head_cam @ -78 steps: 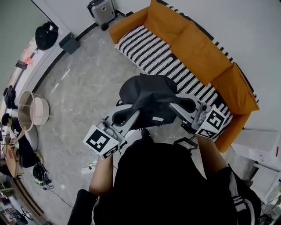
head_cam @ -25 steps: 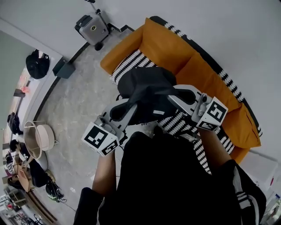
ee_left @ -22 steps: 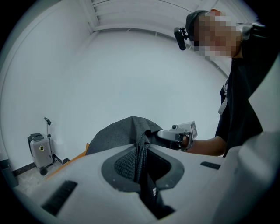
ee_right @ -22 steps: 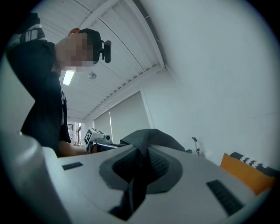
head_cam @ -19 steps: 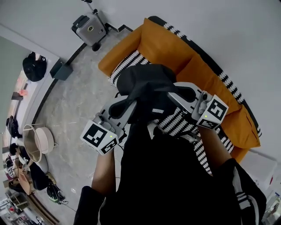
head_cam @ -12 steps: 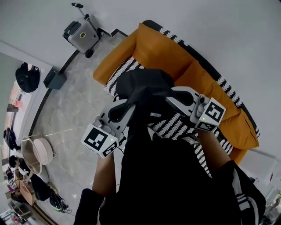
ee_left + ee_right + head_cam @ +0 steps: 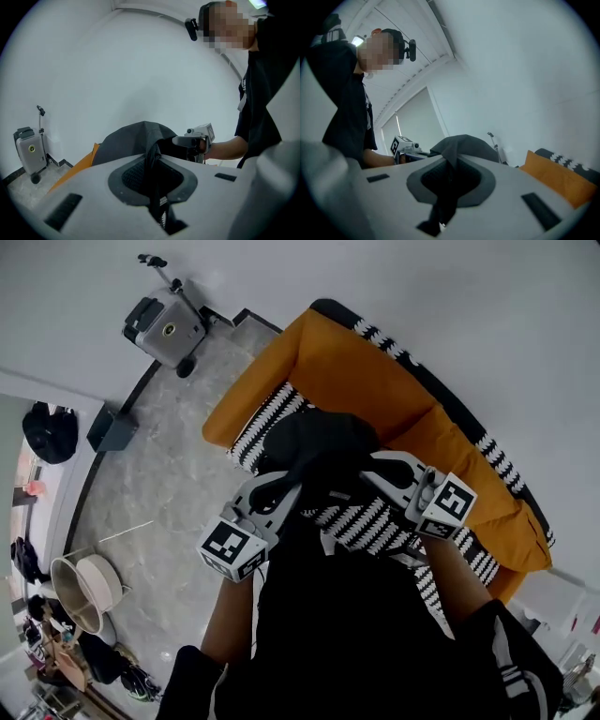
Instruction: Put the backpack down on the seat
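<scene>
Both grippers carry a dark grey backpack [image 7: 321, 444] between them, over the left part of the sofa's black-and-white striped seat [image 7: 370, 521]. Whether it touches the seat I cannot tell. My left gripper [image 7: 287, 487] is shut on a black strap of the backpack [image 7: 152, 161], which runs out between its jaws. My right gripper [image 7: 371, 468] is shut on the bag's dark fabric [image 7: 449, 159] from the other side. Each gripper view shows the other gripper beyond the bag: the right gripper [image 7: 189, 140] and the left gripper [image 7: 416, 152].
The orange sofa [image 7: 361, 371] stands against the white wall. A grey wheeled suitcase [image 7: 161, 326] is on the marble floor beyond its left arm. Further left are a dark box [image 7: 111, 429], a black bag [image 7: 49, 432] and a round basket [image 7: 84, 585].
The backpack and both grippers have come closer to the sofa, and the bag is now over the striped seat. Both grips look unchanged.
</scene>
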`<action>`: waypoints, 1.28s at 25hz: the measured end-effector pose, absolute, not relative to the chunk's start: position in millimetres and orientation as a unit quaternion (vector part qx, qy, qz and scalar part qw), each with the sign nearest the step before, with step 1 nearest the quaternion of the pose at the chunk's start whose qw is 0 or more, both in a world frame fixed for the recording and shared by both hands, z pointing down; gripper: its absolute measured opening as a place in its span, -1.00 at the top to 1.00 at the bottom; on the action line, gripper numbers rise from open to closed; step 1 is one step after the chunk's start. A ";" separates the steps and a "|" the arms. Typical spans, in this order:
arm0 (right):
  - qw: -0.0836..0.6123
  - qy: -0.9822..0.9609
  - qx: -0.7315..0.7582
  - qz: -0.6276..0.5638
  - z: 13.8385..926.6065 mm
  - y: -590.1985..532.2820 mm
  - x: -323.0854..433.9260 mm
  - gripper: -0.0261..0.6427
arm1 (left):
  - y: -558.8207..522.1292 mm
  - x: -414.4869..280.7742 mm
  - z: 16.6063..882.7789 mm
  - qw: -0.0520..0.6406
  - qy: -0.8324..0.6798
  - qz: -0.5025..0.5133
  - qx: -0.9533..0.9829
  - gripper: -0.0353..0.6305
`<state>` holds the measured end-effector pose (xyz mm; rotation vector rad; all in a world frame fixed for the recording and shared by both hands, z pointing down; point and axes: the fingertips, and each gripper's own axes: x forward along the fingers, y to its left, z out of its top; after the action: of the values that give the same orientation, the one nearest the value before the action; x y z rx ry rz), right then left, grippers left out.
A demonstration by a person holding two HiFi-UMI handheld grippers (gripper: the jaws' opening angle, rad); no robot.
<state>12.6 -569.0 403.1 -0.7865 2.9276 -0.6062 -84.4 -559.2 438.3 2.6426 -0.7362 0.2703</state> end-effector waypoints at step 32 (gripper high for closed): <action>0.016 0.874 -0.351 -0.335 584.2 -758.8 -9.0 0.81 | -763.9 -111.6 612.7 0.247 -0.265 0.161 0.918 0.78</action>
<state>-9.0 -758.8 584.2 -1.0903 2.7195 -1.0435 -111.6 -763.9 612.7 2.5038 -0.7232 0.4389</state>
